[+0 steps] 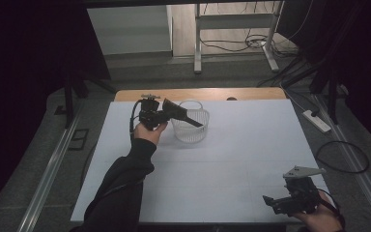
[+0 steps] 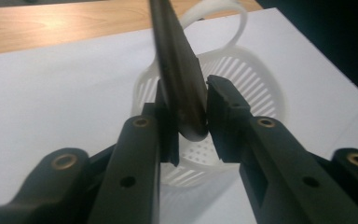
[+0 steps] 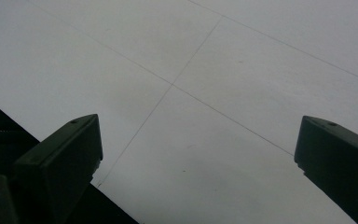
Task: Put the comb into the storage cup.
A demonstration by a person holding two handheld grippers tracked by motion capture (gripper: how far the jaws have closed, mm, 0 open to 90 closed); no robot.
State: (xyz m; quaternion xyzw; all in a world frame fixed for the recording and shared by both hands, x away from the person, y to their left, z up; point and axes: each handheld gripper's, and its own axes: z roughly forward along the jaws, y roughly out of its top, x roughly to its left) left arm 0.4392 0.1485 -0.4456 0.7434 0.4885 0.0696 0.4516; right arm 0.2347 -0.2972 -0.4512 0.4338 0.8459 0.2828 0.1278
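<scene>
The left gripper (image 1: 166,113) hangs over the far left part of the desk (image 1: 251,150), just above the white basket (image 1: 191,126). Between its jaws stands a dark, flat tool (image 2: 179,79), perhaps a spatula, its rounded end low between the pads and its length slanting across the basket's mouth. In the left gripper view the left pad lies against the tool while a thin gap seems to show at the right pad, so the jaws are barely parted and the hold looks loose at best.

The right gripper (image 1: 290,202) rests at the near right corner of the desk, jaws spread wide with nothing between them.

The main risk, as I judge it, is the tool slipping free before it is aimed. It leans on the basket rim, so once let go it could pivot over the edge and tip out onto the desk rather than settle inside. The basket is light and nothing steadies it; a long tool dropping against one side could topple it or push it toward the far edge.
</scene>
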